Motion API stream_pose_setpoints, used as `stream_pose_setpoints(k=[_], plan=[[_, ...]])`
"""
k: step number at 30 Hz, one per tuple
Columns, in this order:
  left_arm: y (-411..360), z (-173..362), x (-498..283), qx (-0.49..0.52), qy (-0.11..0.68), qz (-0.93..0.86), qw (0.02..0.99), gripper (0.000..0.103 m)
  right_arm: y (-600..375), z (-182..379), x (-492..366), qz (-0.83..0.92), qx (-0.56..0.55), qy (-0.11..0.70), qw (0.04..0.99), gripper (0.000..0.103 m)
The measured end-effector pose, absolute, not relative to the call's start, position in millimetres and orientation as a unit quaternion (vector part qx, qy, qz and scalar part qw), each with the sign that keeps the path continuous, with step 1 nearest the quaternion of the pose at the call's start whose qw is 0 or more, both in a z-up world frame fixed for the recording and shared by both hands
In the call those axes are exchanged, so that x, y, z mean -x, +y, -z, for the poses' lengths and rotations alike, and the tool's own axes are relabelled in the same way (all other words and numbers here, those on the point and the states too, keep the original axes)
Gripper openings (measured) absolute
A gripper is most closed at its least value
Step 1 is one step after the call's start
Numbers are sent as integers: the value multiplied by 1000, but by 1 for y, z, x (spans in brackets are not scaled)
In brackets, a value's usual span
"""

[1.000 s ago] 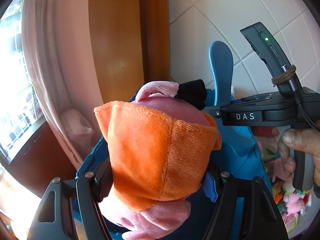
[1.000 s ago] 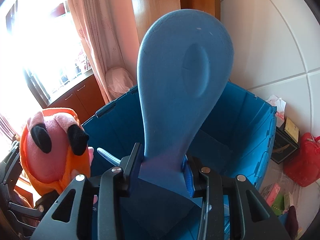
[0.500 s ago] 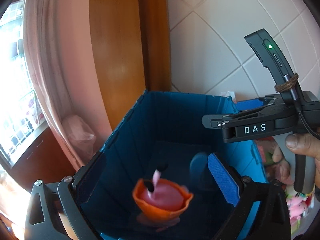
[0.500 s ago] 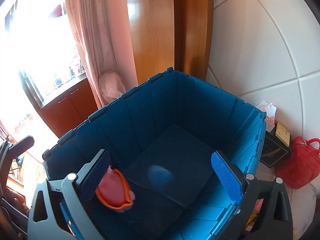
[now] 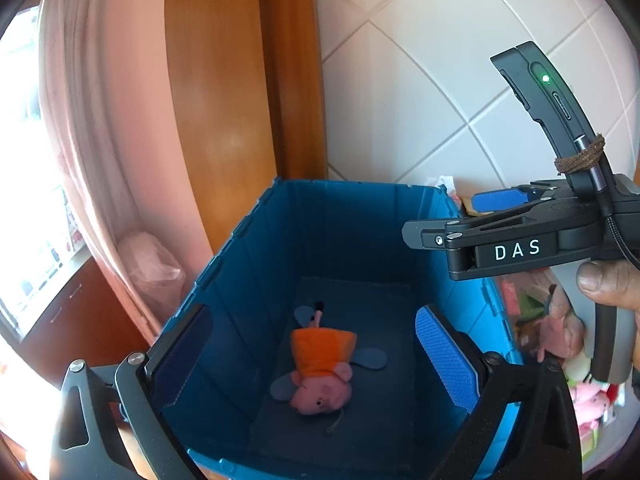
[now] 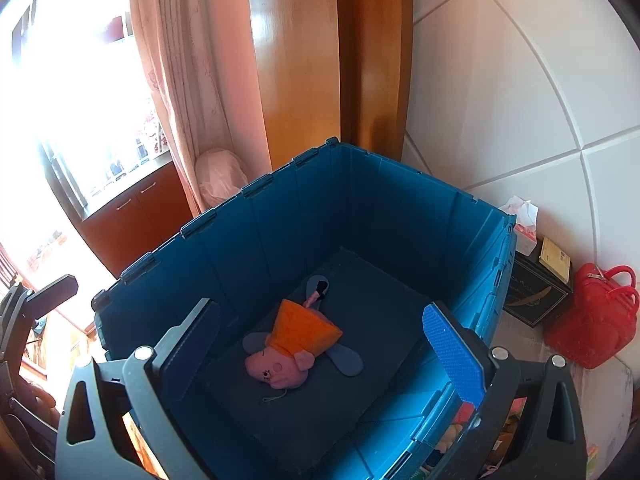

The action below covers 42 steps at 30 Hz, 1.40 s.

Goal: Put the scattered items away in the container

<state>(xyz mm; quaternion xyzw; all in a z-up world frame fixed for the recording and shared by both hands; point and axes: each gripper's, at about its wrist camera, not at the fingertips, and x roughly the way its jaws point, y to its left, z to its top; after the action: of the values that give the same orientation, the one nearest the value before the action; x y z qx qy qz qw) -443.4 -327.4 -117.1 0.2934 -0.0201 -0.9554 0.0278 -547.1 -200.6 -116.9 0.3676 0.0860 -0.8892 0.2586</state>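
Landmark: blue crate (image 6: 360, 208), open-topped, standing against the tiled wall. Left of crate: pink curtain (image 6: 176, 92), wooden cabinet below the window. Left gripper (image 5: 312, 354) over the crate's near rim, jaws spread wide, nothing between them. On the crate floor: pink plush pig (image 6: 296, 344) in orange dress, lying flat, with what looks like a blue foam piece (image 6: 344, 358) partly under it. Right gripper (image 6: 320, 348) also above the crate, jaws spread, empty. Right of crate: dark box, red handbag (image 6: 592, 320).
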Motion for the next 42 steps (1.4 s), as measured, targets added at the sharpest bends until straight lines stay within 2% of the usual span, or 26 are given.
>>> stream_pose_setpoints(k=[9,17,30,42], plan=[[-300,112,430,-293,-34,956,12,103,-166,109,526,896,-363,63,248,103],[-243,109,421,-289,-50,955,-34,103,-98,109,495,908,-357,27,216,103],[-99,118,390,-306,-78,944,-98,103,90,127,436,921,-366,-16,130,103],[61,158,354,-314,-114,921,-202,103,290,156,355,921,-382,-64,34,103]])
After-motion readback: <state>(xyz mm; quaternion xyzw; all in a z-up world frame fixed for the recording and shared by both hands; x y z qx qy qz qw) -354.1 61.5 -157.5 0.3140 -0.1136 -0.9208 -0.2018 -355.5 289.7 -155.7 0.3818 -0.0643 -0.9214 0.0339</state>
